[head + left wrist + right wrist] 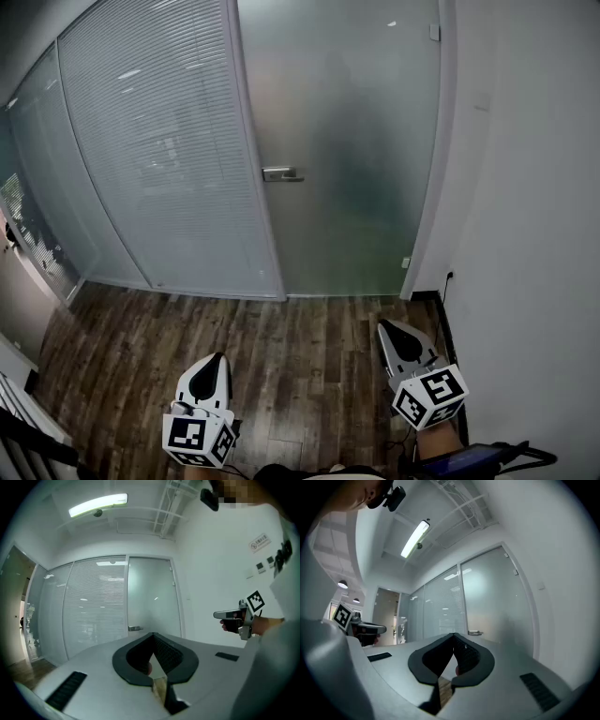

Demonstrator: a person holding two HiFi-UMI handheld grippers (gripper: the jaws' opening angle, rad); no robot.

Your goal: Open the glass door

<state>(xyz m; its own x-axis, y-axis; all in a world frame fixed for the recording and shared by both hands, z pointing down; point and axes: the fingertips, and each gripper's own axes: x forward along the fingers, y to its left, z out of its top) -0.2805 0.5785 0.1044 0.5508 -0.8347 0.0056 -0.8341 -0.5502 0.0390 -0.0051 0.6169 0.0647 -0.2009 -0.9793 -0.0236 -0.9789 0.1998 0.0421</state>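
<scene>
The frosted glass door [352,131] stands closed ahead, with a metal lever handle [281,174] at its left edge. The handle also shows in the left gripper view [135,628] and in the right gripper view [475,633]. My left gripper [217,359] is low over the wooden floor, held level, its jaws together and empty [152,633]. My right gripper [387,325] is to its right near the wall, also shut with nothing in it [453,634]. Both grippers are well short of the door and touch nothing.
To the left of the door is a fixed glass panel with blinds [159,150]. A white wall [534,234] runs close along the right, with a socket [450,276] low on it. Dark wooden floor [291,347] lies between me and the door.
</scene>
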